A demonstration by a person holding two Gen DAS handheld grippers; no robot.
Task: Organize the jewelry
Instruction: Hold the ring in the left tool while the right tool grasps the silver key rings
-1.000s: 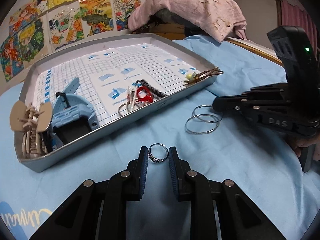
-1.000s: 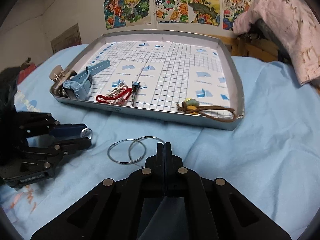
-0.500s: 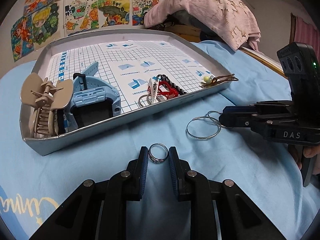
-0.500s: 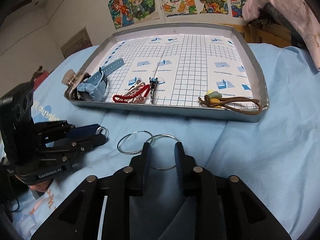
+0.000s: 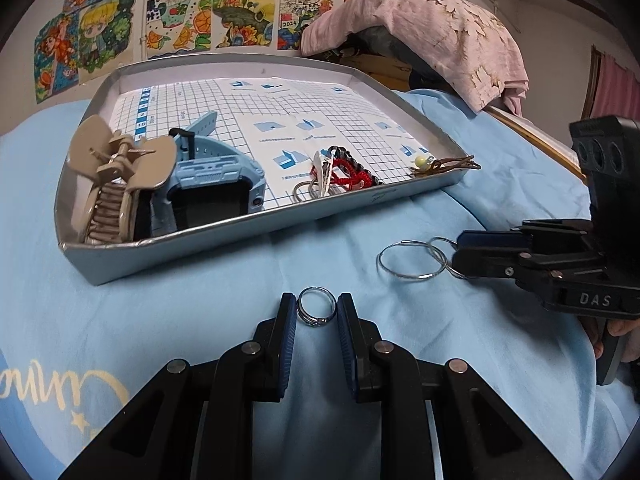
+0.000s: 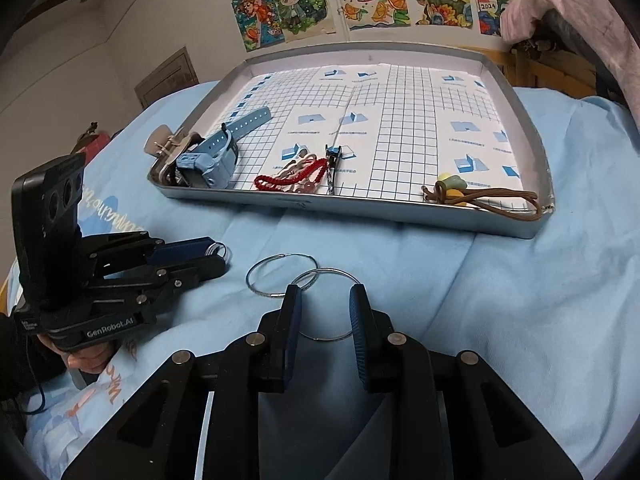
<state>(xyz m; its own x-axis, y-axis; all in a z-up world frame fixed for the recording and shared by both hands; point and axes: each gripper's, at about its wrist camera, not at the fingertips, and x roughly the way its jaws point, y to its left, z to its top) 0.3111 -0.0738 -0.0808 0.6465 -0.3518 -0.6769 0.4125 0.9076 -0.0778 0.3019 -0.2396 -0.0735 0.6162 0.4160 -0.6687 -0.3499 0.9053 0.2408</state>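
Observation:
A small silver ring [image 5: 319,322] sits between the pads of my left gripper [image 5: 316,300], which is shut on it just above the blue sheet. In the right wrist view the left gripper [image 6: 216,256] shows the ring [image 6: 220,249] at its tips. Two thin silver hoops [image 6: 247,276] lie overlapped on the sheet. My right gripper [image 6: 326,292] stands open astride the nearer hoop [image 6: 326,339], a finger on each side. The left wrist view has the right gripper [image 5: 458,250] at the hoops [image 5: 380,260]. Behind them lies the silver tray [image 5: 240,232].
The tray [image 6: 360,210] holds a beige hair claw [image 5: 116,176], a blue watch [image 5: 212,188], a red bracelet [image 5: 348,172] and a brown cord with a bead [image 5: 444,166]. A pink cloth heap [image 5: 420,28] lies behind. A person's hand [image 5: 616,340] holds the right gripper.
My right gripper went from shut to open and now straddles the nearer hoop. The left gripper kept the ring and rolled a little, so the tray now looks more level.

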